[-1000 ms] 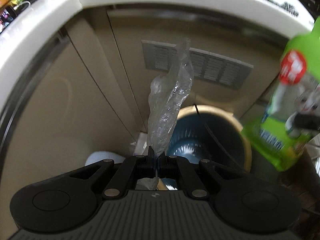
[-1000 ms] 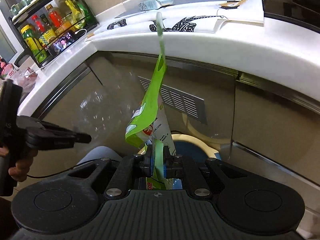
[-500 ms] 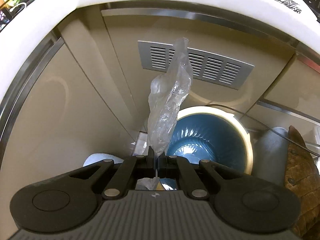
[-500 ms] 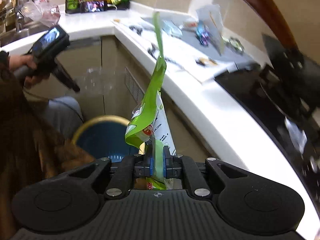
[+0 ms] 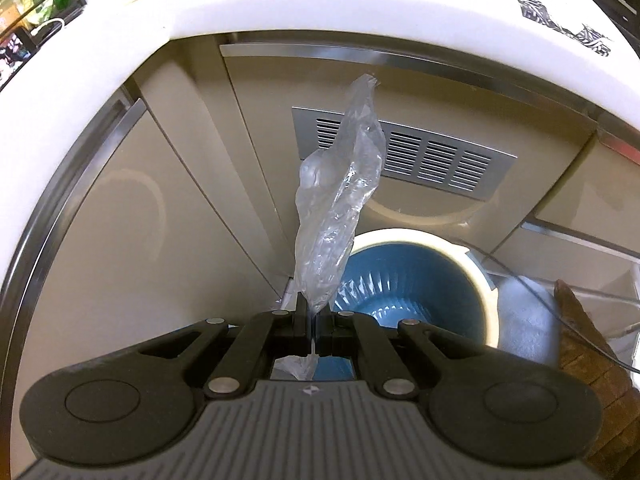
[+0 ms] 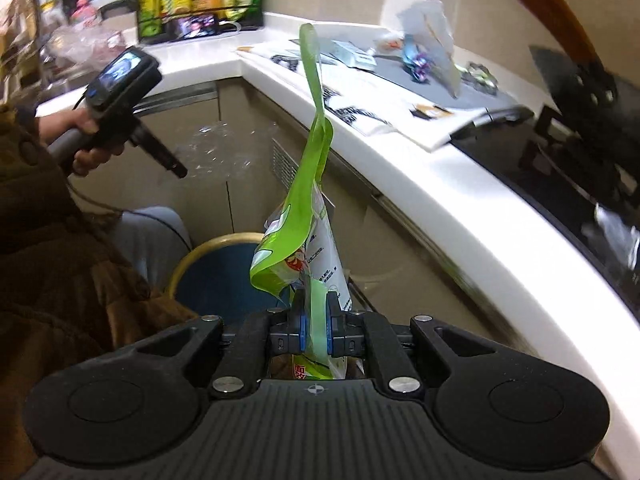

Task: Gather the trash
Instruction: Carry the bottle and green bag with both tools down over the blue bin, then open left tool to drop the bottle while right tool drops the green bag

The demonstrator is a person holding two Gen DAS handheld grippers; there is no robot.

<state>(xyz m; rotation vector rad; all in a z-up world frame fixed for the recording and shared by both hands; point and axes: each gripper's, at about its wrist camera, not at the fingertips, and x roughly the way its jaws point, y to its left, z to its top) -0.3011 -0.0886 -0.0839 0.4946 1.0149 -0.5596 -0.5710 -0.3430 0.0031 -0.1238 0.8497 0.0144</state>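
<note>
Risk sits first with the left gripper (image 5: 312, 314), whose jaws are pinched fully together on the bottom edge of a clear plastic wrapper (image 5: 334, 216). The wrapper stands up limp from that thin pinch, with the blue bin (image 5: 416, 280) on the floor below and a little to the right. The film is light and slick, so on release it may cling to a pad or drift sideways and land on the floor beside the bin's pale rim rather than inside. The gripper looks offset toward the bin's left edge, which would make a miss likelier unless it shifts over the opening.

The right gripper (image 6: 315, 326) is closed on a green snack bag (image 6: 298, 236), the blue pads squeezing its lower part while a long torn strip curls up above. From this view the bin (image 6: 216, 276) lies to the left of the bag, not under it, so letting go here would probably drop the bag against the cabinet or onto the floor. The strip could also catch on the white tabletop (image 6: 460, 196) edge. More trash (image 6: 428, 44) waits on that tabletop, so 2 clean drops matter before reaching again.
</note>
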